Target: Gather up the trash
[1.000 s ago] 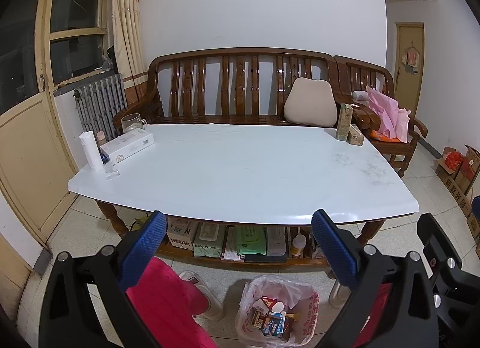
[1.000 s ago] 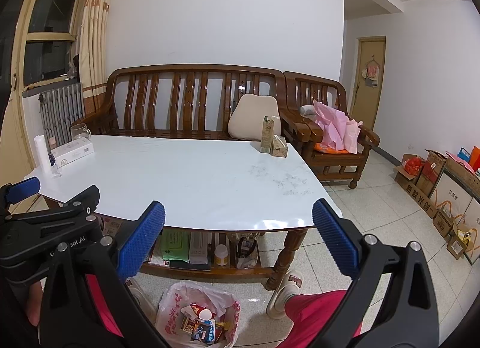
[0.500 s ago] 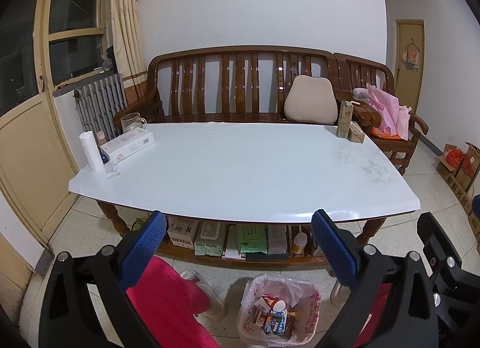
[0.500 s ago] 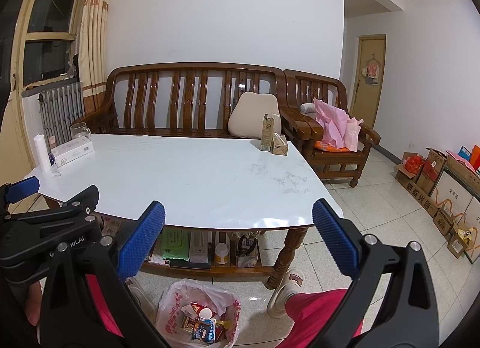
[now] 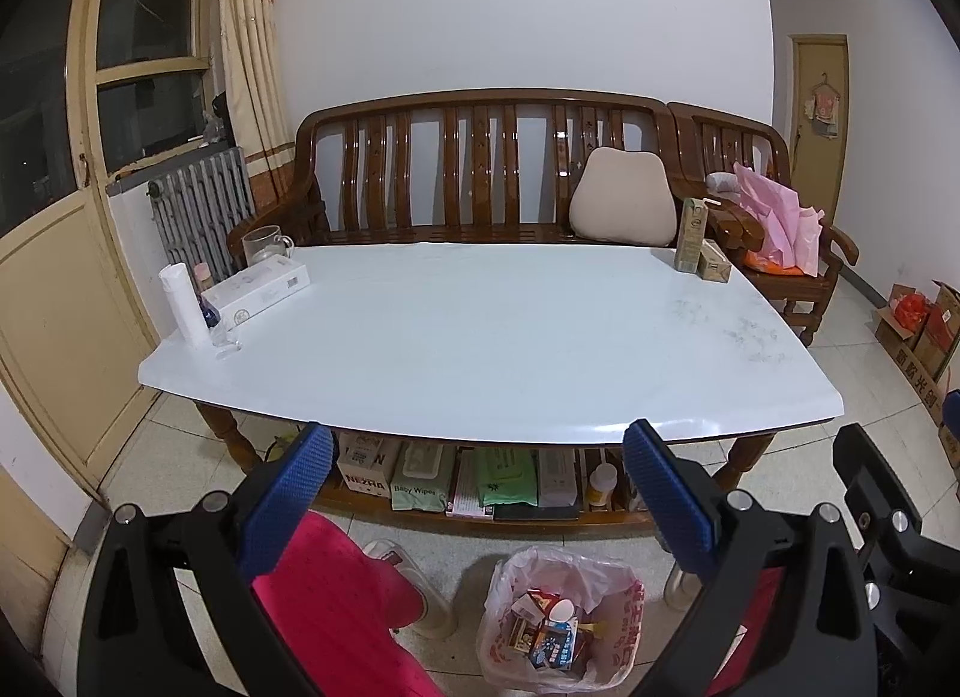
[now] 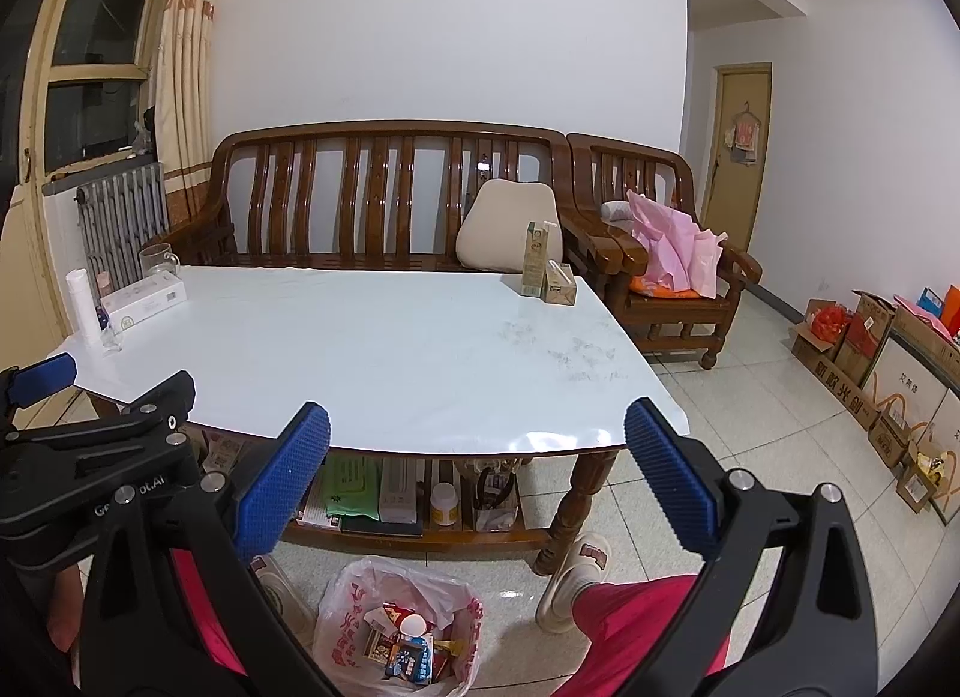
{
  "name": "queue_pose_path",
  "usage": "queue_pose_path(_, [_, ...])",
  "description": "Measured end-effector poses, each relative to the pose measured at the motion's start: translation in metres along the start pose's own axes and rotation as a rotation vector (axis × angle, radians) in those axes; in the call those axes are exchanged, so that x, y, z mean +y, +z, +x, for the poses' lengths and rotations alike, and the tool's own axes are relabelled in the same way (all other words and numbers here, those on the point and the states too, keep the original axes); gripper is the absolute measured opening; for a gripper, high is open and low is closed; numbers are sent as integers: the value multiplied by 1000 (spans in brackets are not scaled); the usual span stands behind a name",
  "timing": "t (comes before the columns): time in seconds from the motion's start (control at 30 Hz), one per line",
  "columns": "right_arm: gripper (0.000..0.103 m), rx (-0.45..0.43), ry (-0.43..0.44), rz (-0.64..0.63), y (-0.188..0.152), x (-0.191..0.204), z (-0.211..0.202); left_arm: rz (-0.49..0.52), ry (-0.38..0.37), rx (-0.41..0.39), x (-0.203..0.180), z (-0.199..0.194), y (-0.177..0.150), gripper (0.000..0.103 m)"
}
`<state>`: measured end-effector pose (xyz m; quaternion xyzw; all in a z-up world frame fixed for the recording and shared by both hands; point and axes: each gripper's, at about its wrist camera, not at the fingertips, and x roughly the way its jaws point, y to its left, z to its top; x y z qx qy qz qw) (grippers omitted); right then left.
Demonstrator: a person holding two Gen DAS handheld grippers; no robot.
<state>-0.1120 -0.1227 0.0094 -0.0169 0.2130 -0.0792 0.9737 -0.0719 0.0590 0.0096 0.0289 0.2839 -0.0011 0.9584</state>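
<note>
Above trash bag, both hand-held grippers wide, empty

The white table carries a long box, a white tube, a carton and a glass mug.

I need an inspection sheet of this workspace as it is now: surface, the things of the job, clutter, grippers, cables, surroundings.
Surface: white table, middle bare, faint grey smudges near its right end.
Job's things: trash bag on the floor in front of the table, open, holding packets; upright carton and small box stand at the far right corner.
Clutter: white box, white tube and glass mug at the left end; packs on the lower shelf.
Grippers: left gripper open, empty; right gripper open, empty.
Cables: nothing seen.
Surroundings: wooden bench with cushion, radiator, cardboard boxes along the right wall.
</note>
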Motion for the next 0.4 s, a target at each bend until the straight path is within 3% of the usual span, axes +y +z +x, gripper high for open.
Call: queue_pose_path(0.4, [96, 1, 0, 2, -4, 1, 1, 7, -1, 7, -2, 1, 4, 95])
